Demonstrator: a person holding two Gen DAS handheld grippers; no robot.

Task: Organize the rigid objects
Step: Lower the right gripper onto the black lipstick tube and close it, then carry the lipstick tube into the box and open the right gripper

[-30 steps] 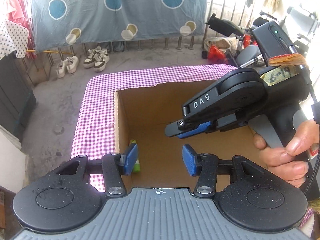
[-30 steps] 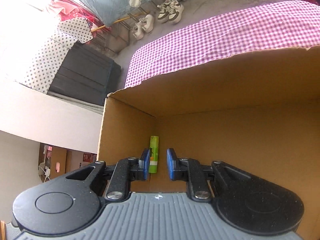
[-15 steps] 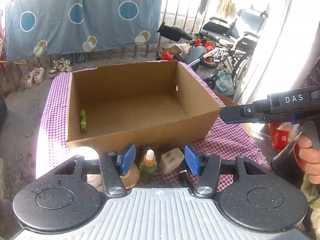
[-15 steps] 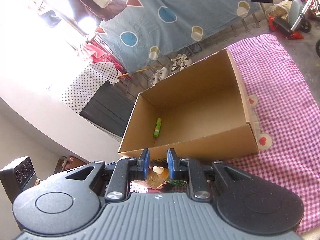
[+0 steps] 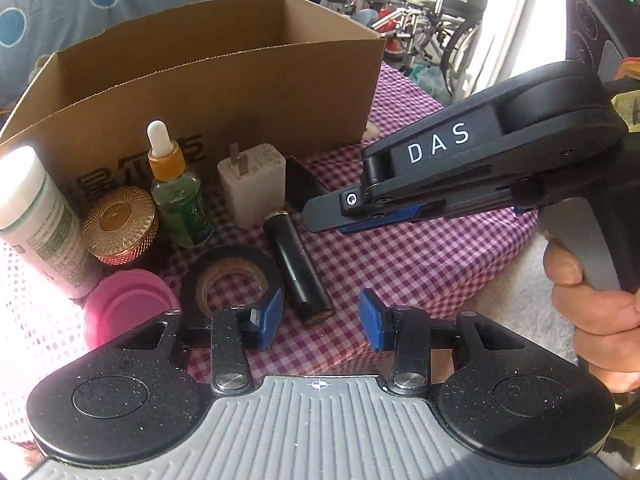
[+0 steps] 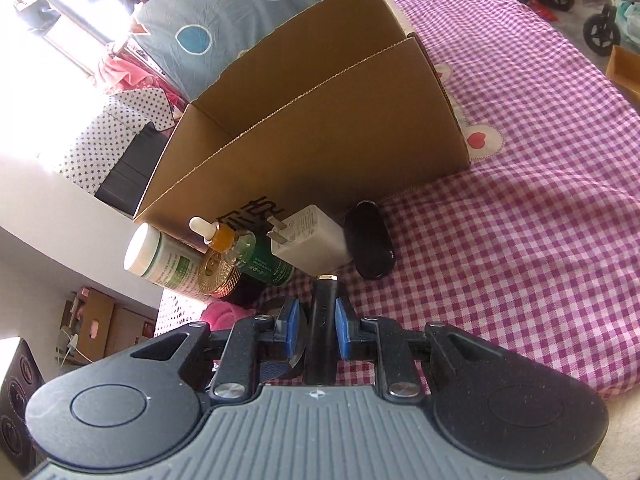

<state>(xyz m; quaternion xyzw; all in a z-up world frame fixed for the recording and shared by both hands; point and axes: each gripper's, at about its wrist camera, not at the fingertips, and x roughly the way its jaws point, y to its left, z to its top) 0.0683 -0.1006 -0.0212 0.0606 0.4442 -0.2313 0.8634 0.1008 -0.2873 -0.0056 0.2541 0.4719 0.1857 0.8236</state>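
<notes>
A black tube [image 5: 298, 264] with a gold end lies on the pink checked cloth [image 5: 400, 256] in front of the cardboard box [image 5: 220, 92]. My left gripper [image 5: 318, 322] is low over its near end. The left jaws are closing, and the tube tip is between the pads, untouched. My right gripper [image 5: 320, 216] hovers over the tube's far end, shut and holding nothing. In the right wrist view the tube [image 6: 324, 320] shows through the narrow slit of the right gripper [image 6: 318, 328]. A black tape roll [image 5: 228, 276] and a white charger [image 5: 252, 184] flank the tube.
Crowded left of the tube are a white bottle [image 5: 36, 220], a gold-lidded jar [image 5: 118, 220], a dropper bottle [image 5: 176, 192] and a pink lid [image 5: 128, 308]. A black oval case [image 6: 370, 240] lies by the charger. A hand [image 5: 592, 312] holds the right gripper. Wheelchairs [image 5: 432, 20] stand behind.
Both grippers have pulled back from over the box and dropped to the items in front of it. The left jaws have narrowed. The right jaws keep the same narrow gap.
</notes>
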